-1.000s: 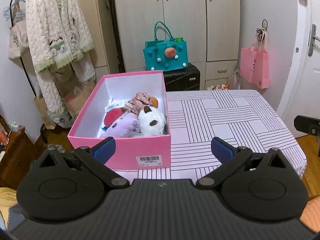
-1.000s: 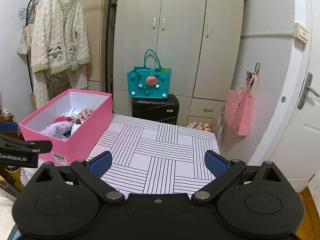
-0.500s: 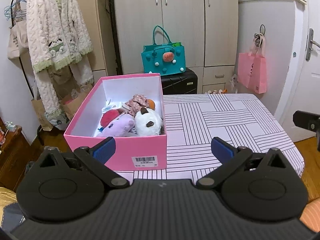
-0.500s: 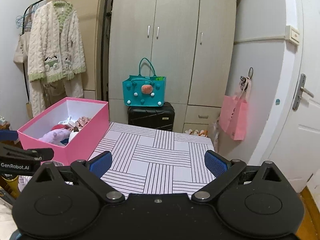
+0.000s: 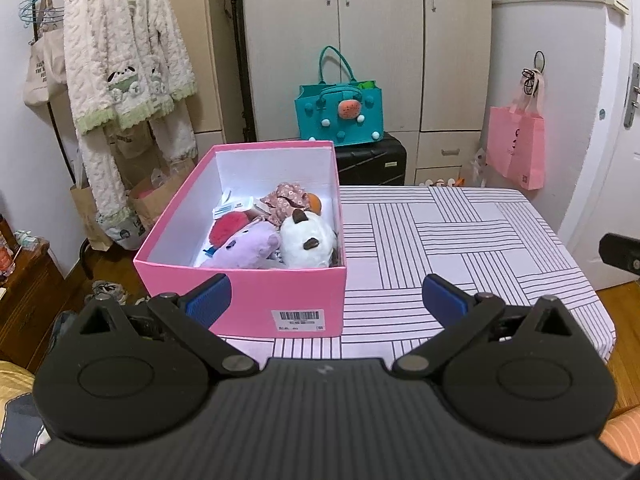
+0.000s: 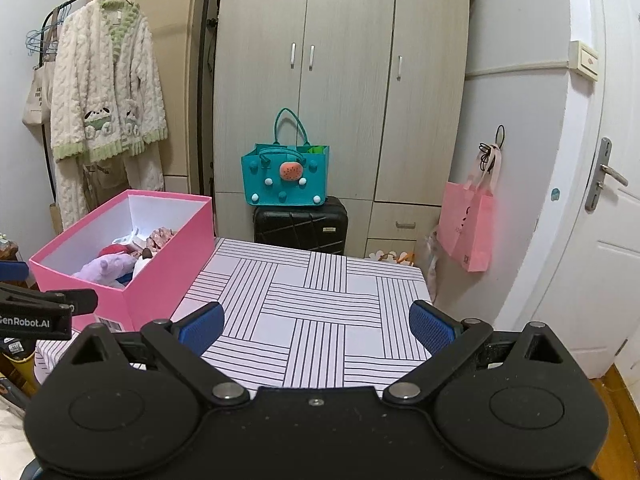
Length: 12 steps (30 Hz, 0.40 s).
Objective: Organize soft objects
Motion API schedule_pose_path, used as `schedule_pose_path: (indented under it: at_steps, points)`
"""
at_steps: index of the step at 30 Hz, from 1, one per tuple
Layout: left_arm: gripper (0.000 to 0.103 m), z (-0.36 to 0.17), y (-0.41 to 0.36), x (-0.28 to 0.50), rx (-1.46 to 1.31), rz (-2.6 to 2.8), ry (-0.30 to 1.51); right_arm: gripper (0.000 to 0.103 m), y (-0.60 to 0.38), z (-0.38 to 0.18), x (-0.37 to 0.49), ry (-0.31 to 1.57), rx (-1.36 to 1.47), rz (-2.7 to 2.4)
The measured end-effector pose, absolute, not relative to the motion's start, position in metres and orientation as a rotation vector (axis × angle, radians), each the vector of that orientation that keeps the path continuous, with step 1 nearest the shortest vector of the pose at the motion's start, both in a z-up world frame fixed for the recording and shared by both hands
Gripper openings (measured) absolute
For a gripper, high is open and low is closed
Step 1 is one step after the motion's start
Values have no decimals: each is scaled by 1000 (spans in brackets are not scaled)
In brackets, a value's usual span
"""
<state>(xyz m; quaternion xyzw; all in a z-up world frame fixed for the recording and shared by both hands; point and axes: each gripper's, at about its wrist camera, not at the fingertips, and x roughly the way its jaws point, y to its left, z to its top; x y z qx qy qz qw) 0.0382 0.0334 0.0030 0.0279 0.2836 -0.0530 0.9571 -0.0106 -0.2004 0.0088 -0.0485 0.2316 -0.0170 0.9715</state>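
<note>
- A pink box (image 5: pixel 240 300) sits at the left end of a striped table (image 5: pixel 460 240), its long axis running away from the cameras toward the wardrobe (image 6: pixel 340 80) behind.
- Inside it, bunched toward the near end, lie the soft toys: a purple plush (image 5: pixel 244 248) touching a white plush (image 5: pixel 306 242), a red one (image 5: pixel 228 226) behind them, floral fabric (image 5: pixel 286 198) and an orange ball (image 5: pixel 314 202) further back.
- The left gripper (image 5: pixel 324 300) hangs spread wide and empty, level with the box's near wall; the box lies ahead and slightly left of its centre line, putting this hand nearer the toys.
- The right gripper (image 6: pixel 316 326) is likewise parted and holding nothing, facing bare tabletop, with the box well off to its left.
- No loose soft item shows on the table, so the sorting looks close to done; any further reach into the box would likely fall to the left hand.
</note>
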Motion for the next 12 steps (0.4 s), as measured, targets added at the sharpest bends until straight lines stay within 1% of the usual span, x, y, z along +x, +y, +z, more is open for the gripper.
schedule_pose_path:
  at_steps: [12]
  points:
    - [103, 1, 32, 38, 70, -96, 567, 100, -202, 5, -8, 477, -95, -43]
